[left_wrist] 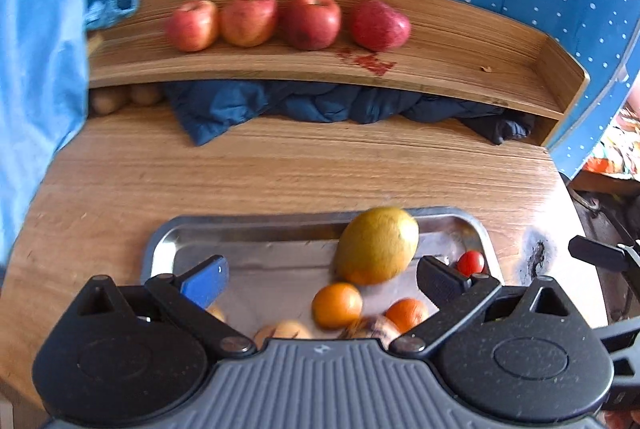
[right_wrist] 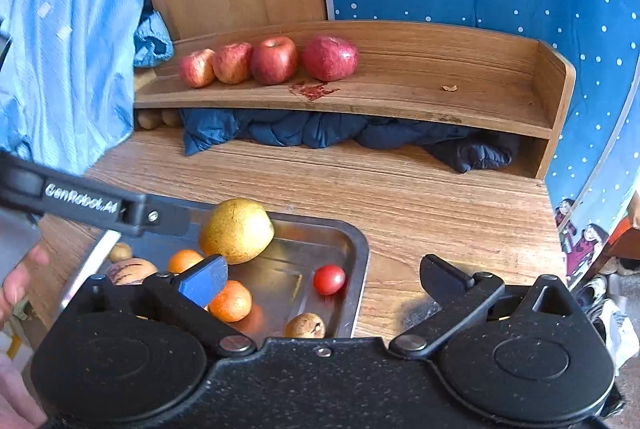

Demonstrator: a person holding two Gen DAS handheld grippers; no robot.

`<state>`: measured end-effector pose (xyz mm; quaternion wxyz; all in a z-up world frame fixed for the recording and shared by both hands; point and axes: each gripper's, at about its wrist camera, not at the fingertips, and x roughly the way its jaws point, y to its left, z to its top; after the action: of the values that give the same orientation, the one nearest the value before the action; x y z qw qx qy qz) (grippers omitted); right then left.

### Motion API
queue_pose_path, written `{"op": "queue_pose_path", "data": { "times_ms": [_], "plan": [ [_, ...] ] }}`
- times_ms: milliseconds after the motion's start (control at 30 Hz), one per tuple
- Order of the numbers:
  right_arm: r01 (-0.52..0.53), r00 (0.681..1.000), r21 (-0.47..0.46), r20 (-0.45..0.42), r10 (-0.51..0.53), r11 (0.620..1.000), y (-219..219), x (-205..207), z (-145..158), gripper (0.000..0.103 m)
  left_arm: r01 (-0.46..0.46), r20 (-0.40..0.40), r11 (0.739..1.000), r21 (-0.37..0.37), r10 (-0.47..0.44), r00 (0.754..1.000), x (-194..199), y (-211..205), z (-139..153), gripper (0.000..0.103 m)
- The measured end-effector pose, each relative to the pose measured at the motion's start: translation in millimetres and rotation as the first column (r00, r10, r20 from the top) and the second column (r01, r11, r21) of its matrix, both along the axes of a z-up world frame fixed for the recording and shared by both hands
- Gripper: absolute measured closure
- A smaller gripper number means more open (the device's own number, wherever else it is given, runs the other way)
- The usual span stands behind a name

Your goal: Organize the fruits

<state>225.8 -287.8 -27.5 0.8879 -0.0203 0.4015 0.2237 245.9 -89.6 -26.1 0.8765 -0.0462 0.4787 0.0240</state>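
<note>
A steel tray on the wooden table holds a large yellow-green fruit, two oranges, a cherry tomato and some small brown fruits. Several red apples stand in a row on the raised shelf. My left gripper hangs open above the tray, nothing between its fingers. My right gripper is open too, over the tray's right rim; the left gripper's arm crosses its view.
A dark blue jacket is stuffed under the shelf, with brown fruits beside it at the left. Light blue cloth hangs at the left. A hand shows at the left edge. A burn mark lies right of the tray.
</note>
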Motion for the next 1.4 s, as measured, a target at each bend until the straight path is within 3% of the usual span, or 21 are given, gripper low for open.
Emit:
{"op": "queue_pose_path", "data": {
  "times_ms": [167, 467, 800, 1167, 1400],
  "plan": [
    [-0.028, 0.999, 0.049, -0.025, 0.029, 0.998, -2, -9, 1, 0.001, -0.073, 0.024, 0.997, 0.026, 0.073, 0.997, -35, 5, 8, 0.001],
    [-0.120, 0.993, 0.066, 0.028, 0.119, 0.991, 2, -53, 8, 0.001, -0.133, 0.065, 0.990, 0.052, 0.130, 0.989, -98, -4, 12, 0.001],
    [-0.108, 0.994, 0.072, 0.031, 0.106, 0.992, 4, -77, 14, 0.001, -0.170, 0.068, 0.985, 0.041, 0.167, 0.984, -137, 9, 15, 0.001],
    [-0.055, 0.998, 0.029, 0.032, 0.054, 0.998, 26, -105, 21, 0.001, -0.136, 0.123, 0.990, 0.031, 0.131, 0.984, -161, 42, 14, 0.001],
    [0.021, 0.999, 0.016, 0.041, -0.022, 1.000, 40, -140, 24, 0.001, -0.094, 0.109, 0.995, 0.016, 0.091, 0.990, -184, 64, 9, 0.001]
  ]
}}
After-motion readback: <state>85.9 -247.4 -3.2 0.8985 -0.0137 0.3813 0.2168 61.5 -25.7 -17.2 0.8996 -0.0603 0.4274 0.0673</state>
